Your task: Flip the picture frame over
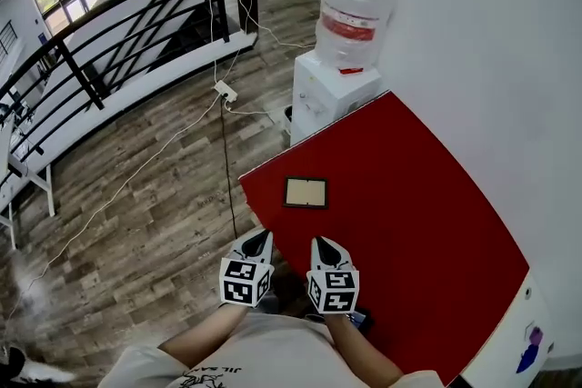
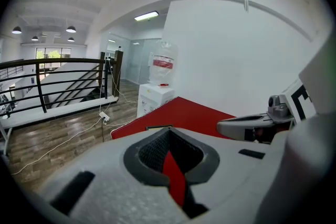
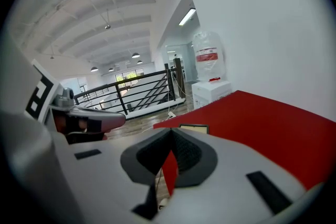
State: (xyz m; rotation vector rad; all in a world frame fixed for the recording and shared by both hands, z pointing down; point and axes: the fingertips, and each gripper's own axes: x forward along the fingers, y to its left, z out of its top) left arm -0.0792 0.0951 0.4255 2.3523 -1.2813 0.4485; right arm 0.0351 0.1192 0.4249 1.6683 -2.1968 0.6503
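Head view and both gripper views. The left gripper (image 1: 261, 236) and the right gripper (image 1: 321, 242) are held side by side at the near corner of the red desk (image 1: 418, 223), both pointing forward and somewhat downward. The left gripper (image 2: 168, 130) has its jaws closed together with nothing between them. The right gripper (image 3: 170, 131) is likewise closed and empty. The picture frame (image 1: 306, 193) lies flat on the desk a short way ahead of both grippers, apart from each and slightly nearer the line of the right one. It has a dark border that encloses a pale panel facing upward. From the left gripper the picture frame (image 2: 158, 127) appears as a thin dark edge just beyond the jaw tips, and from the right gripper the picture frame (image 3: 194, 128) sits ahead and a little to the right. Well beyond the frame, past the far end of the desk, a white water dispenser (image 1: 329, 94) carries an inverted clear bottle (image 1: 356, 9) with a red label. The level of its contents cannot be told.
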